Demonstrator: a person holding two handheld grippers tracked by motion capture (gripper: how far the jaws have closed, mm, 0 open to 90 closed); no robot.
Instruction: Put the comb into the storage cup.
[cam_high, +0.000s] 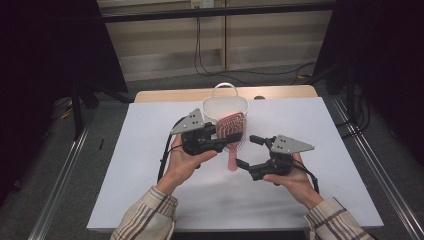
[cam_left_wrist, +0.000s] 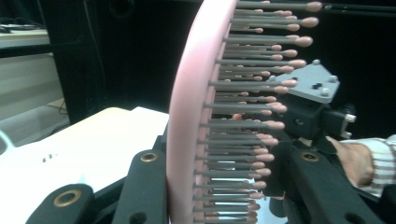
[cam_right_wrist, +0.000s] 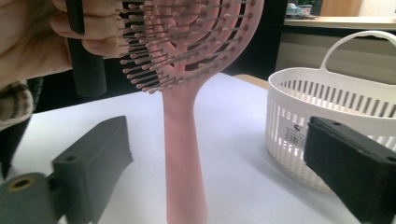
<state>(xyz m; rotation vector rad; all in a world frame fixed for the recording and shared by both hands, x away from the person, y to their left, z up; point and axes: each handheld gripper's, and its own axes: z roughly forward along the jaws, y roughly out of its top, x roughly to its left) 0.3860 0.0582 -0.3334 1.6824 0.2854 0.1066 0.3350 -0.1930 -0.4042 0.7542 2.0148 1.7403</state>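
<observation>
Holding the pink hairbrush (cam_high: 231, 129) by its head, our left gripper (cam_high: 216, 136) has its jaws clamped front and back across the bristled paddle, just at six o'clock of the white basket (cam_high: 226, 106). Its handle hangs down toward the white table (cam_high: 150, 165). Our right gripper (cam_high: 247, 152) sits at four o'clock of the brush, jaws spread wide either side of the handle, pads off it.
</observation>
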